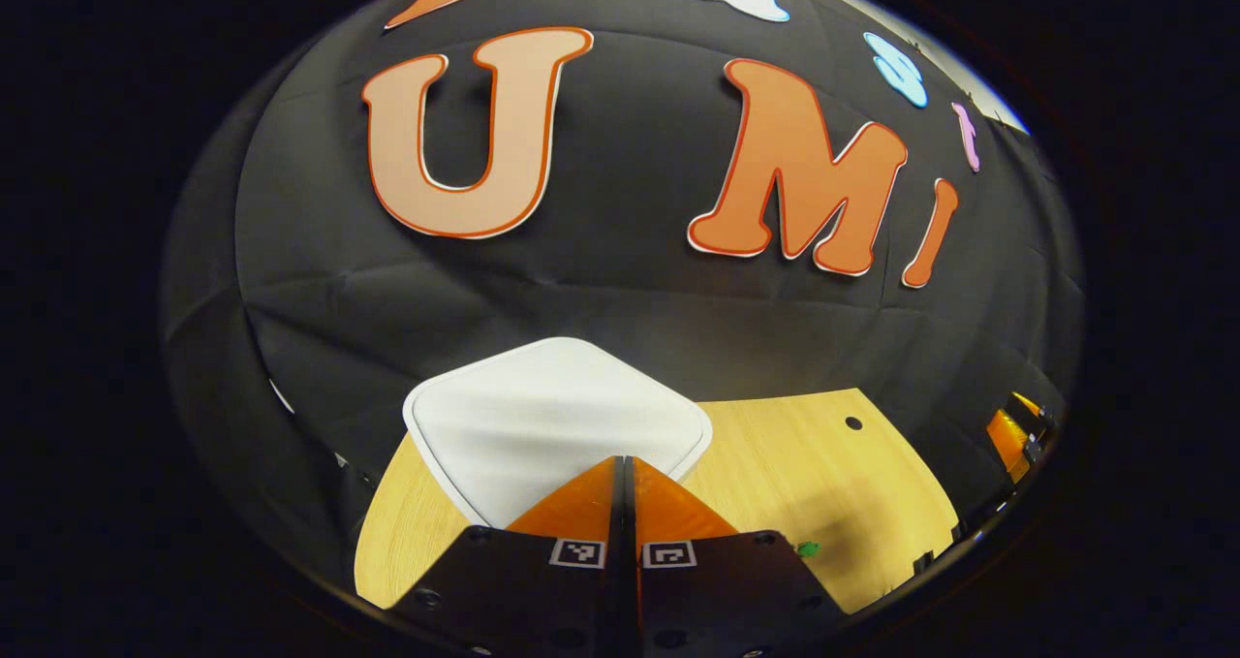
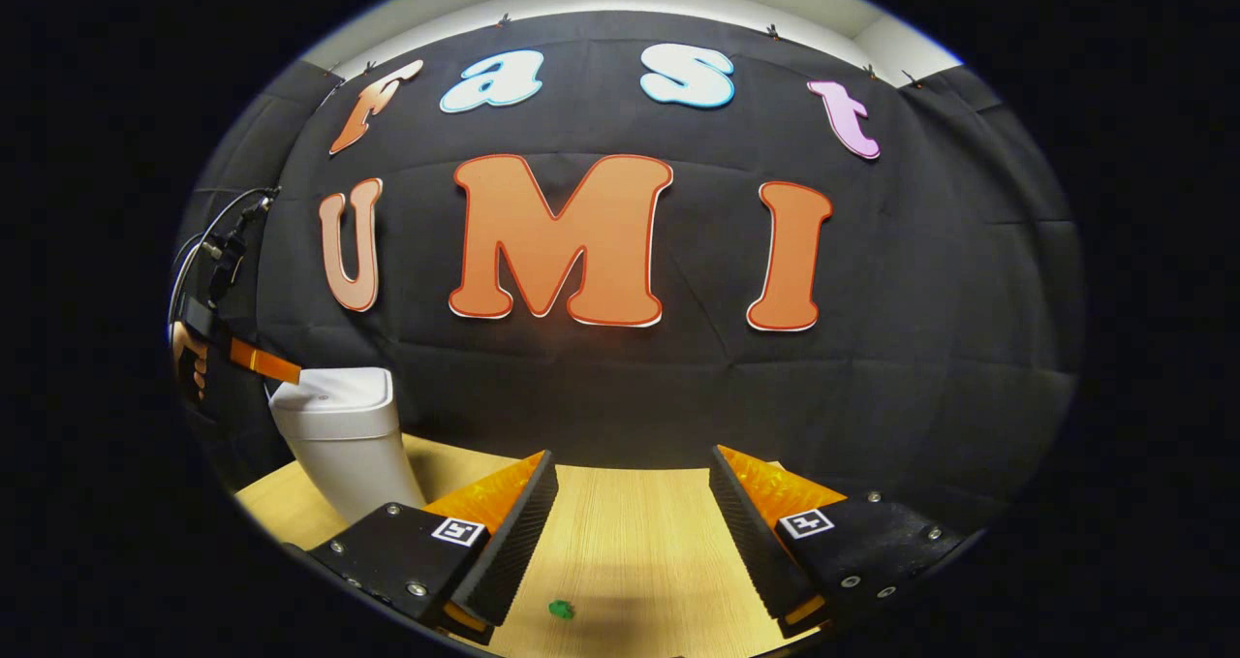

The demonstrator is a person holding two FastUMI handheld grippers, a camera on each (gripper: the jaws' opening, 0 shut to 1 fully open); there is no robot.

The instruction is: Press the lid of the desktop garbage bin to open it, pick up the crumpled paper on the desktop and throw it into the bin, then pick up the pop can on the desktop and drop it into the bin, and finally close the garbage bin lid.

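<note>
Both tongs are up over the desk [image 2: 620,522]. My left gripper [image 1: 626,462] has its fingers pressed together w/ nothing between them, tips over the near edge of the bin lid [image 1: 552,421], which lies flat and closed; can't tell if they touch it. In the right gripper view, that left gripper [image 2: 263,361] reaches in from the left, tip at the lid's corner, a hand [image 2: 192,365] behind it. My right gripper [image 2: 632,479] hangs level, fingers spread wide, holding nothing, well apart from the bin [image 2: 341,440]. Small green bit [image 2: 560,609] lies on the desk below it.
</note>
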